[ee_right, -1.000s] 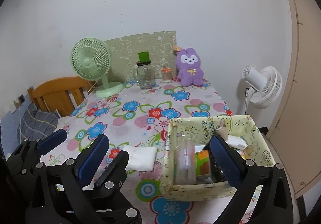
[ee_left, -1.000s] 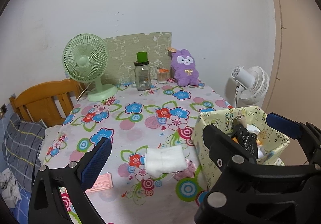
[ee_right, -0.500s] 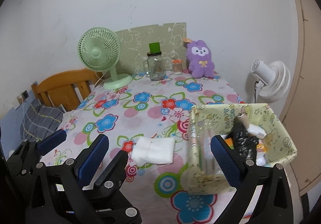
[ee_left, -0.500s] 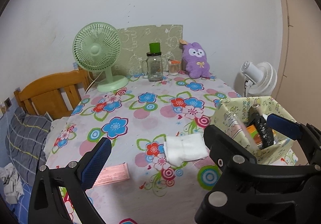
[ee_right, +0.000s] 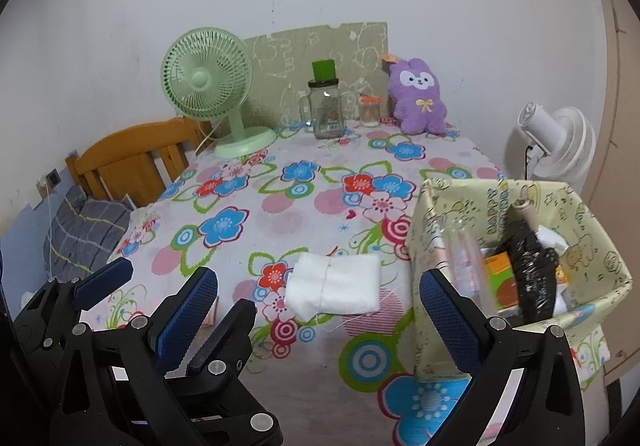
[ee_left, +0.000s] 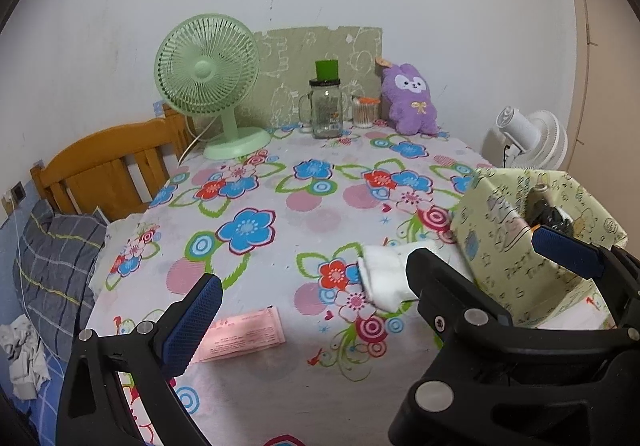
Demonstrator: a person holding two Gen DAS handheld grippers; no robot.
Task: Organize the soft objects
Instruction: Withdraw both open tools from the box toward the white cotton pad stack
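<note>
The right gripper point(ee_right: 320, 310) is spread wide and empty, the folded white cloth point(ee_right: 334, 286) lying on the flowered tablecloth point(ee_right: 248, 206) between its fingers, untouched. The left gripper point(ee_left: 380, 274) is also released, holding nothing, the cloth point(ee_left: 384, 278) near its right finger. A yellow box point(ee_right: 520, 202) sits at three o'clock of the cloth; a purple plush rabbit point(ee_right: 420, 96) stands at twelve.

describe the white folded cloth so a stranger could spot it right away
On the flowered tablecloth, look at the near edge beside the yellow-green cartoon-print box. The folded white cloth lies flat just left of it, the only plain white, soft thing there; the pink paper slip is thin and printed.
</note>
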